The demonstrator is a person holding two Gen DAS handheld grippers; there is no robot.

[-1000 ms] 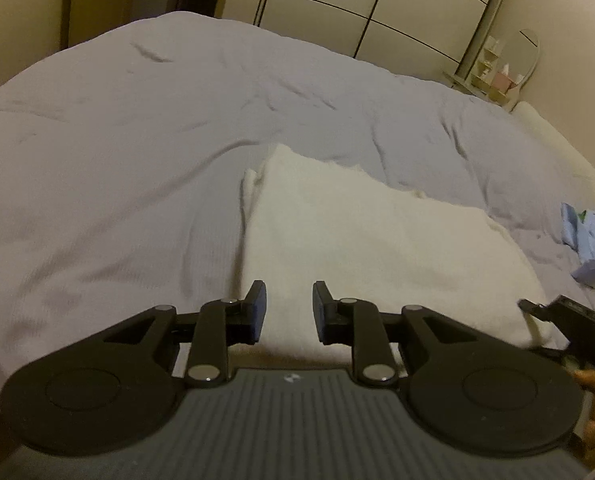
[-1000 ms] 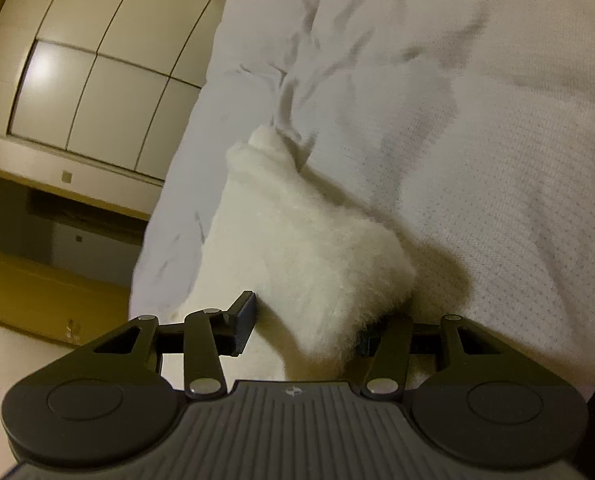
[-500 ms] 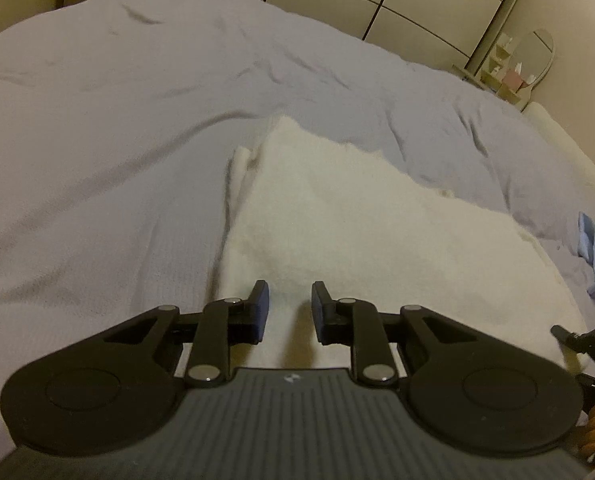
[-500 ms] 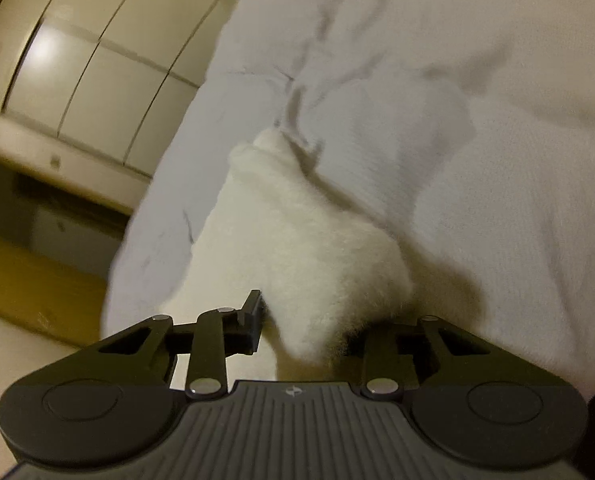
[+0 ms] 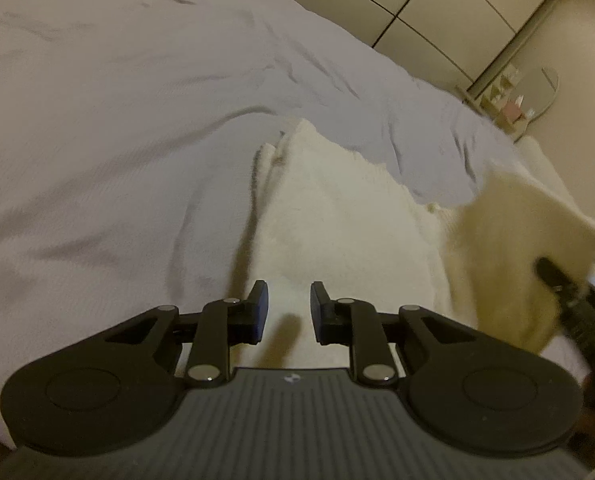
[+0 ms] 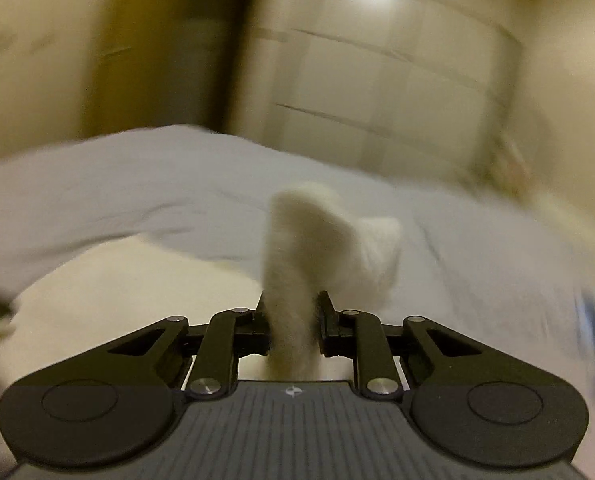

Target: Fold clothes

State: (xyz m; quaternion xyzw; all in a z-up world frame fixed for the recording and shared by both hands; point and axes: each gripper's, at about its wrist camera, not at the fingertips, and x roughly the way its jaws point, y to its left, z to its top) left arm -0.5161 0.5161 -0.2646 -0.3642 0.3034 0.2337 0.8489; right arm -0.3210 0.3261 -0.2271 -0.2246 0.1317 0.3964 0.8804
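The fold is under way: the right hand-held gripper (image 6: 291, 314) is closing on a corner of the cream garment (image 5: 337, 216) on the bed (image 5: 117, 120) (left hand-held gripper (image 5: 285, 306) narrowly parted, empty), and next should carry it across.

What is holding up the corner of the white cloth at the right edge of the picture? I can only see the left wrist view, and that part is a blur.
Observer: The right gripper. Its own camera shows a corner of the white fluffy cloth between its jaws, which are closing on it.
Operator: Does the corner lie flat in there?
Observer: No, it stands upright above the jaws as a bunched tuft.
Operator: Do they hold just the very tip?
Observer: No, the cloth runs right through the gap and on down toward the gripper's body.
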